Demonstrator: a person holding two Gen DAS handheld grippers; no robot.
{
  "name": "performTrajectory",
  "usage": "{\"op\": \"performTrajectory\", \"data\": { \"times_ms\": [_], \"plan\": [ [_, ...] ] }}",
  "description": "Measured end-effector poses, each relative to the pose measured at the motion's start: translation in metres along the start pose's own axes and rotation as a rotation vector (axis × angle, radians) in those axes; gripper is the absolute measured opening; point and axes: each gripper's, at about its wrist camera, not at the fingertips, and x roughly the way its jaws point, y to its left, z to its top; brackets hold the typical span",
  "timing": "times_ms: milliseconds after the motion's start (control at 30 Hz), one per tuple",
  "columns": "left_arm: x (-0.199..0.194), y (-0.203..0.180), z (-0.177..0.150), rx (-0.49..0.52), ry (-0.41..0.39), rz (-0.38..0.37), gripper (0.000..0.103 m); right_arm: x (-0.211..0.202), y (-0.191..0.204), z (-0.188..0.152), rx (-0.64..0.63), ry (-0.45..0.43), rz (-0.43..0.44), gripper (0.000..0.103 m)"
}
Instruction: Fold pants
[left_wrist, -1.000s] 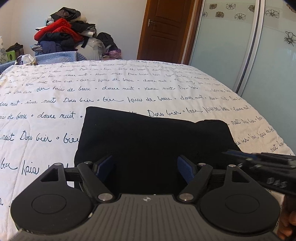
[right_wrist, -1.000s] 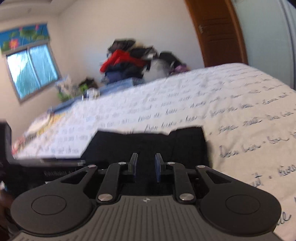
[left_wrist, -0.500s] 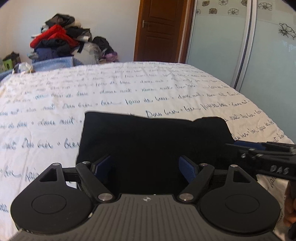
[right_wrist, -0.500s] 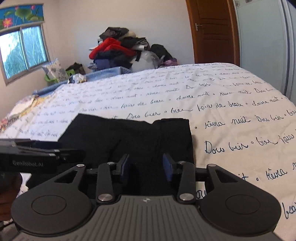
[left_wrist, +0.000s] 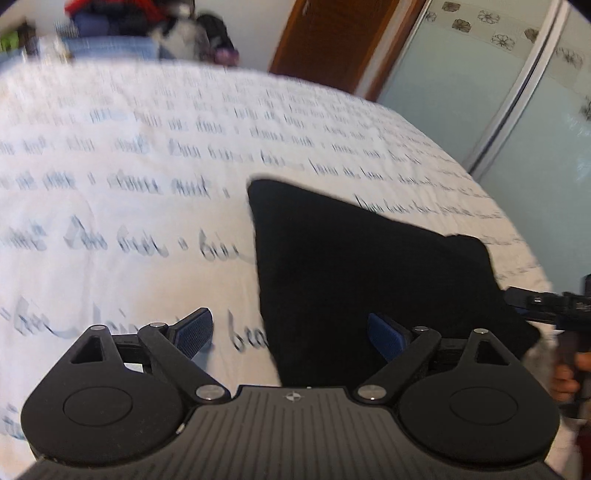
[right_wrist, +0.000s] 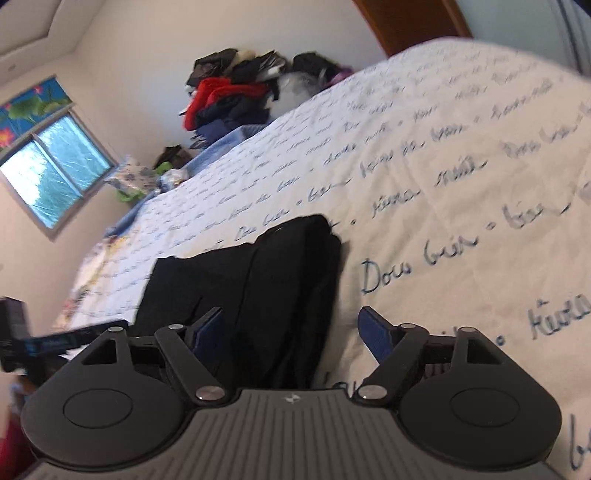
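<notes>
A wide bed (left_wrist: 147, 229) filled both of my wrist views, covered by a white bedspread printed with rows of dark handwritten script. On it, towards the near edge, lay the folded black pants (left_wrist: 369, 280), a flat dark block with a thicker doubled layer along its right side.

In my left wrist view the pants spread from the centre out to 3 o'clock, and their left edge ran down between my fingers. My left gripper (left_wrist: 295, 330) hung over that edge with its jaws spread wide and clasping nothing; they had just been opening further. Its blue left pad (left_wrist: 194, 330) was over bare bedspread at 8 o'clock, its right pad (left_wrist: 386, 338) over the black cloth at 4 o'clock.

In my right wrist view the pants sat from the centre to 8 o'clock. My right gripper (right_wrist: 291, 332) straddled their right edge, jaws wide apart and empty, having just been opening from nearly closed.

Beyond the bed, a pile of clothes (right_wrist: 236, 92) with a red garment on top stood at 11 o'clock, a window (right_wrist: 55, 177) at 9 o'clock, and a brown wooden door (left_wrist: 332, 40) at 12 o'clock in the left view, with a frosted sliding wardrobe door (left_wrist: 480, 74) at 2 o'clock.
</notes>
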Motion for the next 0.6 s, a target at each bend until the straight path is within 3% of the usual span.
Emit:
{"op": "performTrajectory", "data": {
  "times_ms": [233, 433, 533, 567, 600],
  "plan": [
    [0.013, 0.008, 0.003, -0.067, 0.047, -0.23, 0.091, 0.024, -0.009, 0.012, 0.025, 0.153, 0.249, 0.081],
    [0.03, 0.004, 0.008, -0.161, 0.039, -0.303, 0.09, 0.052, -0.011, 0.026, 0.087, 0.187, 0.377, 0.081],
    [0.034, -0.001, 0.01, -0.184, 0.032, -0.286, 0.077, 0.059, -0.006, 0.03, 0.077, 0.18, 0.363, 0.079],
    [0.034, -0.003, 0.009, -0.175, 0.03, -0.26, 0.064, 0.061, -0.002, 0.029, 0.062, 0.177, 0.342, 0.077],
    [0.034, -0.005, 0.008, -0.163, 0.026, -0.232, 0.057, 0.061, 0.001, 0.028, 0.044, 0.178, 0.307, 0.064]
  ]
}}
